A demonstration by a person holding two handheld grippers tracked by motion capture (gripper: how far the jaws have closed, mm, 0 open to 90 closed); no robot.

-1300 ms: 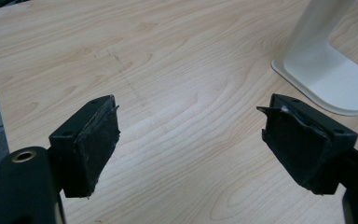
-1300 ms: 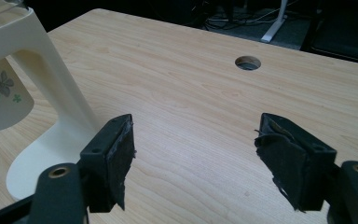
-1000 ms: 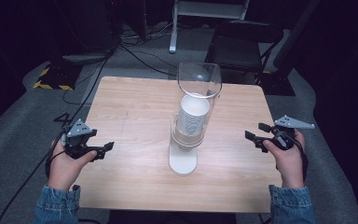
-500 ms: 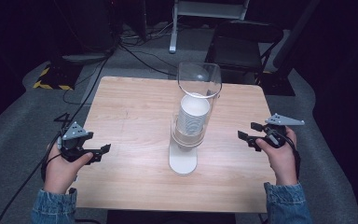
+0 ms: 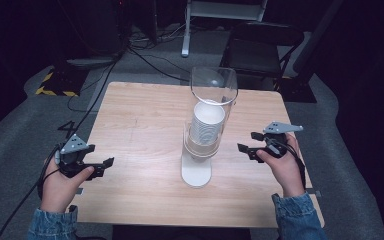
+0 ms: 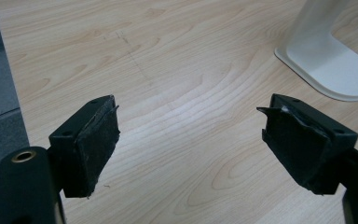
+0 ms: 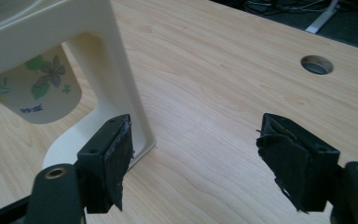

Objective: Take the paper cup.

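A cup dispenser [image 5: 202, 150] stands mid-table on a white base [image 5: 196, 172]. Its clear tube [image 5: 213, 85] holds a stack of paper cups [image 5: 207, 122]. In the right gripper view the lowest cup [image 7: 37, 93], printed with green leaves, hangs under the white stand [image 7: 116, 79]. My right gripper [image 5: 246, 141] hovers just right of the dispenser, apart from it. It [image 7: 196, 158] is open, its jaws have just been opening, and nothing is between them. My left gripper [image 5: 106, 166] is at the table's left edge, open [image 6: 189, 135] and empty, with the base [image 6: 331, 60] off to its right.
The wooden table [image 5: 140, 115] has a round cable hole [image 7: 317, 64] near its far right side. Beyond the table stand a dark chair [image 5: 260, 45], floor cables [image 5: 145, 55] and a black-and-yellow strip [image 5: 55, 85].
My right gripper has moved left across the table toward the dispenser. The left hand has stayed about where it was.
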